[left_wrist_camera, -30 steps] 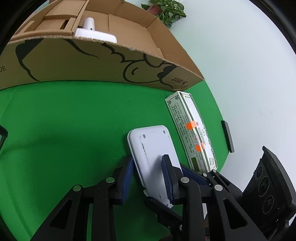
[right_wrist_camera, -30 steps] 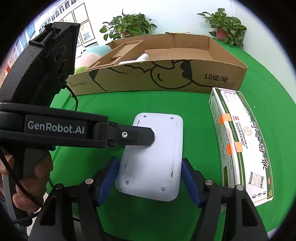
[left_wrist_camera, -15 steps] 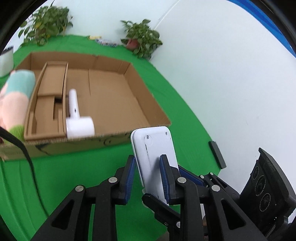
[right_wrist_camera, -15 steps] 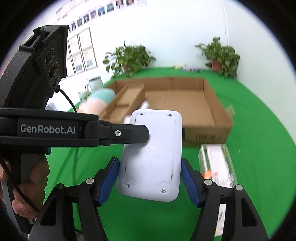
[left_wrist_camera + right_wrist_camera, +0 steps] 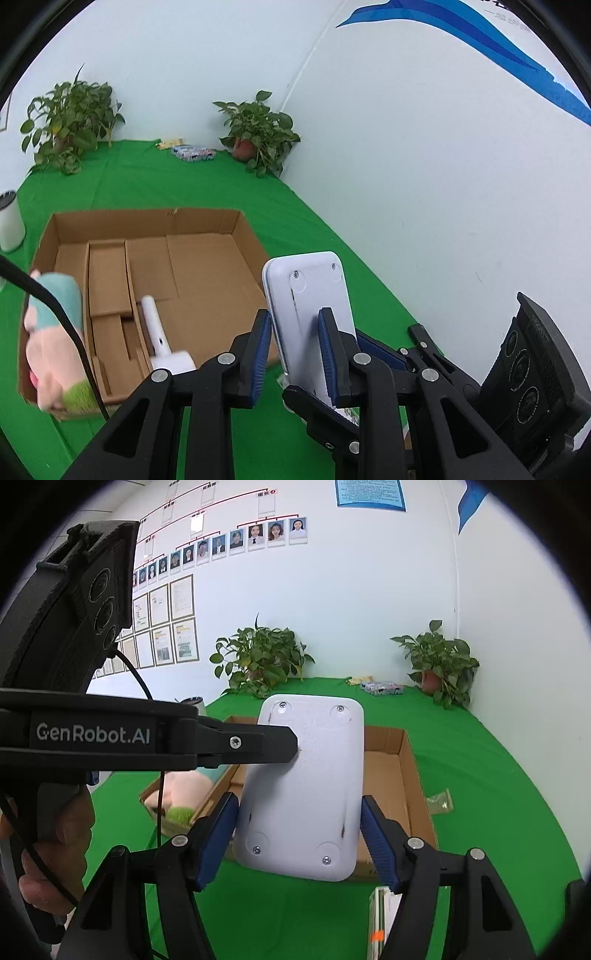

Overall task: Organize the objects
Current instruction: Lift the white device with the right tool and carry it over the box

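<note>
Both grippers hold a flat white plastic scale (image 5: pixel 306 782), underside up with screws and round feet, lifted in the air near the front of an open cardboard box (image 5: pixel 207 258). My left gripper (image 5: pixel 295 354) is shut on its left edge; the scale stands edge-on in the left wrist view (image 5: pixel 310 299). My right gripper (image 5: pixel 299 834) is shut across its near end, blue pads against both long sides. The box (image 5: pixel 402 775) holds a white handheld device (image 5: pixel 159 332) and a pink and teal plush toy (image 5: pixel 51 332).
A long white and green carton (image 5: pixel 380 919) lies on the green cloth below the scale. Two potted plants (image 5: pixel 262 661) (image 5: pixel 439 661) stand at the back wall, with small packets (image 5: pixel 380 687) between them. A white cup (image 5: pixel 9 221) stands left of the box. A white wall is close on the right.
Both grippers have lifted the scale off the green cloth and raised it high, tilting the views up; the box now lies below and the carton has dropped under the scale.
</note>
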